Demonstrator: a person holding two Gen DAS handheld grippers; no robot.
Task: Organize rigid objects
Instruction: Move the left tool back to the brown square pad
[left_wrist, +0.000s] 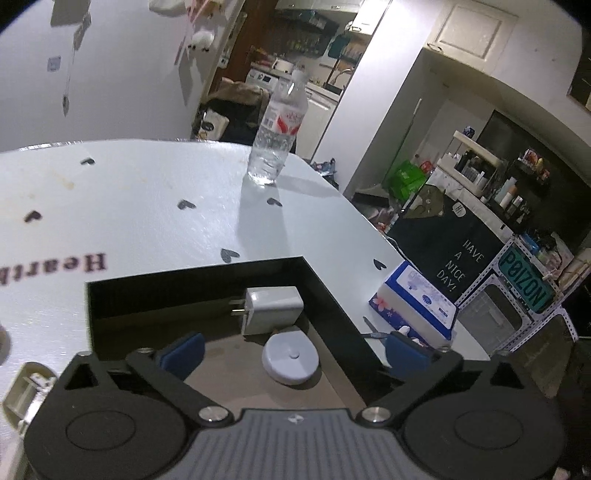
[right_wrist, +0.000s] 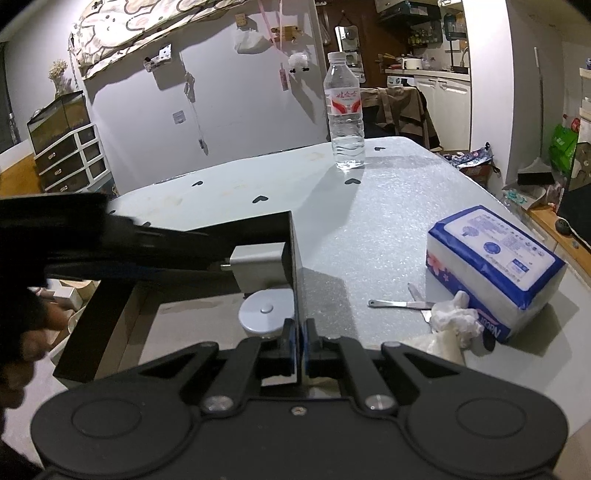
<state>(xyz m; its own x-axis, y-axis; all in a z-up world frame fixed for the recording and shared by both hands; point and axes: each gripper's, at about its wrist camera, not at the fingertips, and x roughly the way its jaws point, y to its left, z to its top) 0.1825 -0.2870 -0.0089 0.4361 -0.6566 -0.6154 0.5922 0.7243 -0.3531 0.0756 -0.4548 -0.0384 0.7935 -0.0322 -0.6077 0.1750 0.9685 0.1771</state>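
A black open box (left_wrist: 325, 288) with a brown floor sits on the white table. Inside it lie a white charger plug (left_wrist: 271, 310) and a round white disc (left_wrist: 290, 362). My left gripper (left_wrist: 295, 354) hangs open above the box, blue pads wide apart, nothing between them; the disc lies below, untouched. In the right wrist view my right gripper (right_wrist: 298, 343) is shut on the box's right wall (right_wrist: 295, 258). The charger plug (right_wrist: 258, 269) and the disc (right_wrist: 266, 310) show just left of that wall. The left gripper's dark, blurred body (right_wrist: 110, 240) reaches over the box from the left.
A clear water bottle (right_wrist: 345, 118) stands at the table's far side. A blue-and-white tissue pack (right_wrist: 495, 266), metal tweezers (right_wrist: 402, 304) and a crumpled tissue (right_wrist: 454, 317) lie right of the box. The table's edge (left_wrist: 373, 221) runs close on the right.
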